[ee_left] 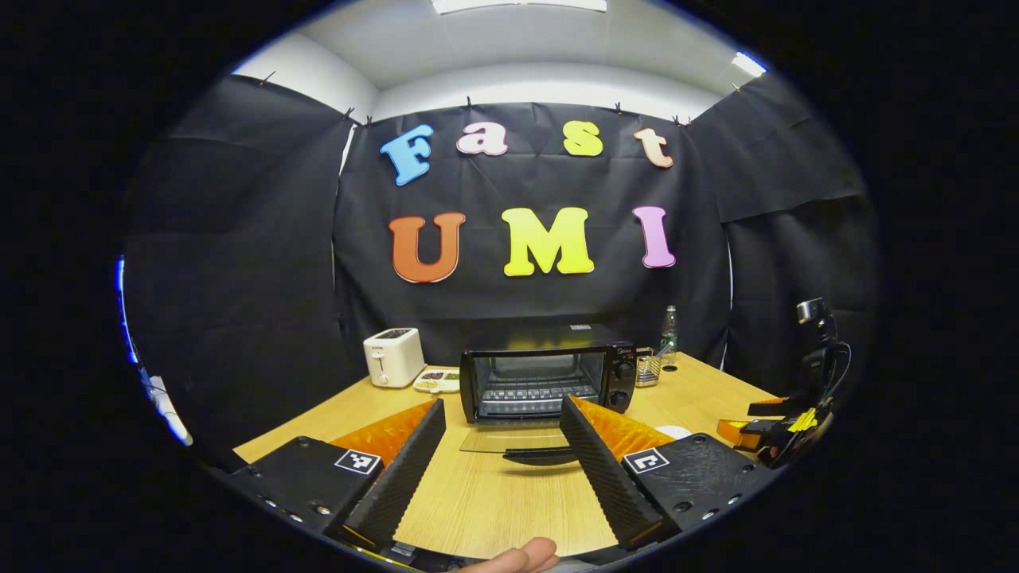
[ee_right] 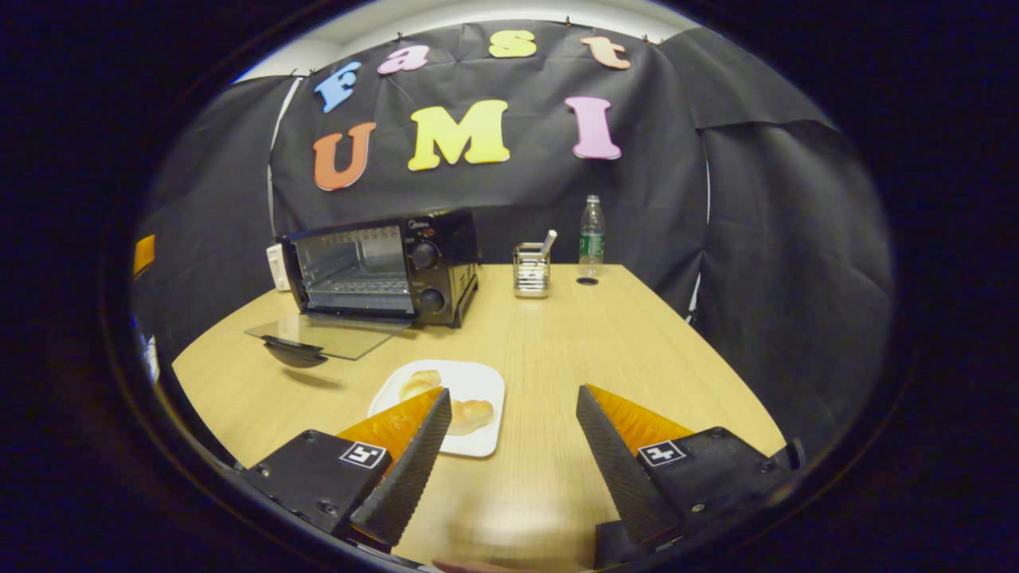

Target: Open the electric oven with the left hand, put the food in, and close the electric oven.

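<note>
Hovering spread over the plate point(ee_right: 478, 382) of bread rolls point(ee_right: 470, 414), the right claw point(ee_right: 509, 438) needed to grasp 1; oven door point(ee_right: 334, 334) lay open.

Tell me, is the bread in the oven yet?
Not yet. The oven door is already open, lying flat. The bread sits on its white plate on the table; the right tool hovers open nearby, holding nothing. Left: grab bread, put it inside, shut the door.
</note>
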A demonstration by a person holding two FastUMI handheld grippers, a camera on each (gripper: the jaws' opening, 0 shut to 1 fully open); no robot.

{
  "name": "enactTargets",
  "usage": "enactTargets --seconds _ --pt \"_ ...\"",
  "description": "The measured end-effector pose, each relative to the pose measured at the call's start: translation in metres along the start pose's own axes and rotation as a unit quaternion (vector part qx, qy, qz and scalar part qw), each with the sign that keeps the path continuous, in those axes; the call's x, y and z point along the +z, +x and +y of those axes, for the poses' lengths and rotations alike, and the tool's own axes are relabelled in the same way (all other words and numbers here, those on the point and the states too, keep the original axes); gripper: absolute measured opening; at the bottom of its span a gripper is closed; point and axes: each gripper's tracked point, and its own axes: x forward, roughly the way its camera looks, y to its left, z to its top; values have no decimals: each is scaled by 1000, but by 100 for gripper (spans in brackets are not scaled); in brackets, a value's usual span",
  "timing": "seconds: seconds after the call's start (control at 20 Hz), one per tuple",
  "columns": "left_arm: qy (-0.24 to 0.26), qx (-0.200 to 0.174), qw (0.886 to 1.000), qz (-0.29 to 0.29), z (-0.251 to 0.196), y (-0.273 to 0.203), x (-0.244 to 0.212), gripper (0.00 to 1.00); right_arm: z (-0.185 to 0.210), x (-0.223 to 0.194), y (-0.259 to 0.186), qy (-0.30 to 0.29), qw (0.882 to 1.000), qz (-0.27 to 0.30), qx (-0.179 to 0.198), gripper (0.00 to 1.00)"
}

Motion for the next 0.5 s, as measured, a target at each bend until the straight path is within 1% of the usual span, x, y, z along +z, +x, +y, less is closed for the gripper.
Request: enactTargets --seconds 0.05,0.1,0.2,0.3,0.35,0.5 --pt "1 7 1000 -1 3 -9 0 95 -2 -9 9 8 1000 19 0 99" --pt "1 16 1000 -3 8 -16 3 95 -3 -15 14 17 999 31 0 97" --pt "-6 22 1000 -17 12 -22 12 95 -3 -11 16 28 999 28 3 93" --pt "-12 18 1000 -13 10 -24 8 95 8 0 15 25 999 12 21 90" --pt "-14 19 1000 -11 10 -23 6 95 14 1 16 25 999 8 33 90" --pt "-14 13 1000 -5 5 -23 1 95 34 2 24 30 998 18 60 90"
